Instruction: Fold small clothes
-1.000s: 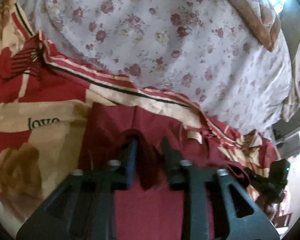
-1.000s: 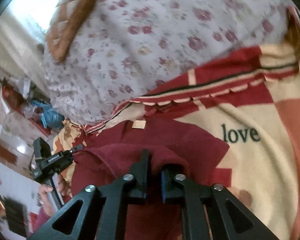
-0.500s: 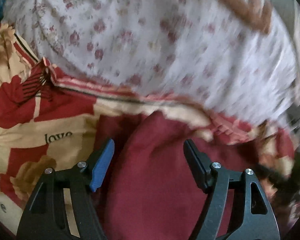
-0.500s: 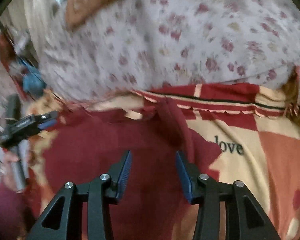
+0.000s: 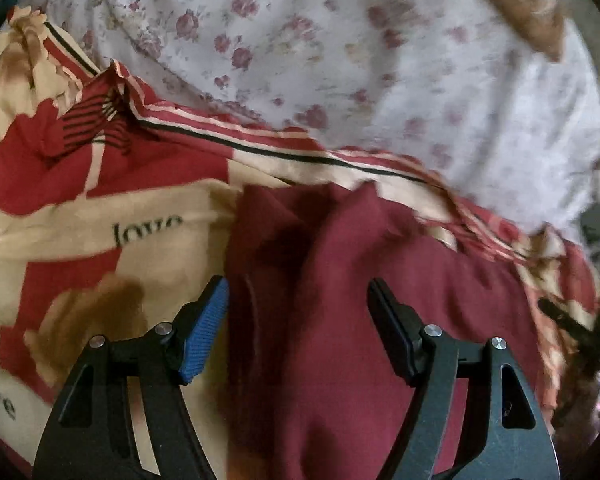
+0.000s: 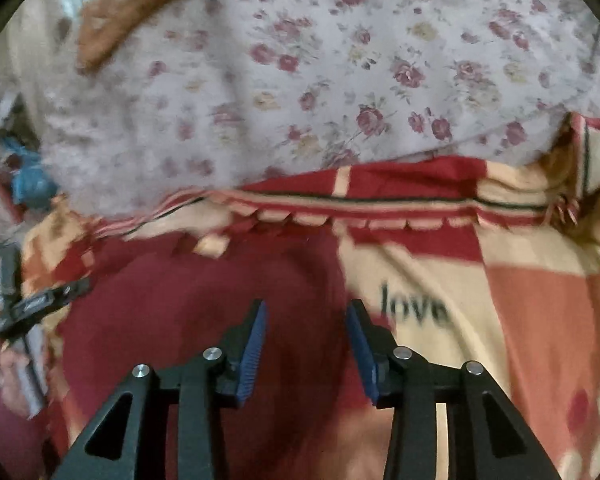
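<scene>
A dark red garment (image 5: 340, 288) lies on a red and cream blanket with the word "love" (image 5: 100, 208). It has a fold ridge near its left side. My left gripper (image 5: 298, 300) is open and empty, its jaws wide apart just above the garment's left part. In the right wrist view the same garment (image 6: 188, 312) lies left of the "love" print. My right gripper (image 6: 306, 324) is open and empty over the garment's right edge. The other gripper shows at the left edge of this view (image 6: 36, 304).
A white floral sheet (image 5: 360, 60) covers the bed beyond the blanket (image 6: 520, 288). A brown-trimmed pillow or cover (image 6: 132, 4) lies at the far end. The right gripper shows at the right edge of the left wrist view (image 5: 580, 332).
Both grippers were shut on the red garment a second ago. They have opened and let it go, and the cloth now lies flatter on the blanket.
</scene>
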A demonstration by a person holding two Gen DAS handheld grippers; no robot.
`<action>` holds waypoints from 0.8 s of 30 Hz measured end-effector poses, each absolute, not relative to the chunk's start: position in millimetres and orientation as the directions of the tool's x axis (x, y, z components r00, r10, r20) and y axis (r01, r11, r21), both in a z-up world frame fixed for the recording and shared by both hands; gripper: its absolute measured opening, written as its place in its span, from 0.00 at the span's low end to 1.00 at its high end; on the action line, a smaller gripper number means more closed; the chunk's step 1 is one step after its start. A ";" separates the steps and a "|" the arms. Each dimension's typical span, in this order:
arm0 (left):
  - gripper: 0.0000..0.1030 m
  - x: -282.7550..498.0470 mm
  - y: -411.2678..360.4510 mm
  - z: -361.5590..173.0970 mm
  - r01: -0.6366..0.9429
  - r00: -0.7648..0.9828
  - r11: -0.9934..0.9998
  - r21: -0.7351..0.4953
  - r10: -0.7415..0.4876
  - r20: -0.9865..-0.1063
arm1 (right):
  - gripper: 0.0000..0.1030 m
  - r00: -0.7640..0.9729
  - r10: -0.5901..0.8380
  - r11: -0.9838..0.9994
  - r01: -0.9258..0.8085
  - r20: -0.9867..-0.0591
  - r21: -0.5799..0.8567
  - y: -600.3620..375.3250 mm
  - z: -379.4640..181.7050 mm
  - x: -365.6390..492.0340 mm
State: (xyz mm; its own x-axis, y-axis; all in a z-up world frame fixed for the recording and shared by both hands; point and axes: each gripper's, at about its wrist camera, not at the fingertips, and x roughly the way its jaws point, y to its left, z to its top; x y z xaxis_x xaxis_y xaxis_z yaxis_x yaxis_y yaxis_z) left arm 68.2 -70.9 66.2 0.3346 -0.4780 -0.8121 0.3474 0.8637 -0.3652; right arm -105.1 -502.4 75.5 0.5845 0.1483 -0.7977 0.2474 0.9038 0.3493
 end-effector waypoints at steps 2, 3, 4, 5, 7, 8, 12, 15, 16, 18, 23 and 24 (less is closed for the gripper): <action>0.70 51.5 -55.6 75.2 0.384 0.335 0.848 -0.366 -0.497 -0.800 | 0.43 0.595 0.184 0.909 0.200 -0.782 0.366 -495.6 89.3 -137.6; 0.70 41.1 -46.5 79.0 0.407 0.340 0.842 -0.354 -0.499 -0.797 | 0.43 0.597 0.192 0.912 0.184 -0.779 0.365 -489.5 93.6 -151.2; 0.70 34.1 -40.8 80.9 0.421 0.339 0.837 -0.349 -0.503 -0.795 | 0.43 0.594 0.199 0.915 0.171 -0.779 0.365 -483.0 95.5 -163.7; 0.70 24.6 -32.3 82.1 0.435 0.333 0.830 -0.349 -0.508 -0.794 | 0.43 0.589 0.212 0.916 0.158 -0.780 0.369 -475.6 94.8 -173.6; 0.70 12.0 -19.7 79.5 0.450 0.307 0.817 -0.361 -0.521 -0.796 | 0.43 0.571 0.236 0.913 0.145 -0.786 0.380 -461.2 87.8 -189.2; 0.70 6.6 -19.9 76.5 0.462 0.288 0.808 -0.366 -0.527 -0.800 | 0.43 0.562 0.243 0.914 0.141 -0.791 0.381 -455.0 85.4 -190.4; 0.70 -13.7 -23.6 63.3 0.523 0.246 0.791 -0.319 -0.498 -0.831 | 0.43 0.544 0.273 0.914 0.111 -0.793 0.391 -431.7 64.8 -197.6; 0.70 -22.5 -29.8 55.6 0.553 0.241 0.779 -0.297 -0.490 -0.838 | 0.43 0.556 0.269 0.905 0.133 -0.786 0.404 -426.1 55.4 -200.1; 0.70 -23.6 -30.8 54.1 0.559 0.229 0.768 -0.311 -0.504 -0.832 | 0.43 0.562 0.268 0.902 0.139 -0.783 0.408 -426.2 55.2 -202.2; 0.70 -24.8 -32.4 54.4 0.561 0.230 0.760 -0.329 -0.525 -0.820 | 0.43 0.568 0.265 0.895 0.155 -0.779 0.418 -427.2 56.2 -205.2; 0.70 -21.6 -23.6 54.4 0.542 0.176 0.730 -0.416 -0.583 -0.793 | 0.43 0.562 0.260 0.898 0.158 -0.786 0.410 -426.1 61.8 -210.5; 0.70 -21.3 -21.5 56.1 0.542 0.166 0.719 -0.436 -0.600 -0.783 | 0.43 0.557 0.260 0.901 0.154 -0.789 0.406 -424.9 61.7 -211.1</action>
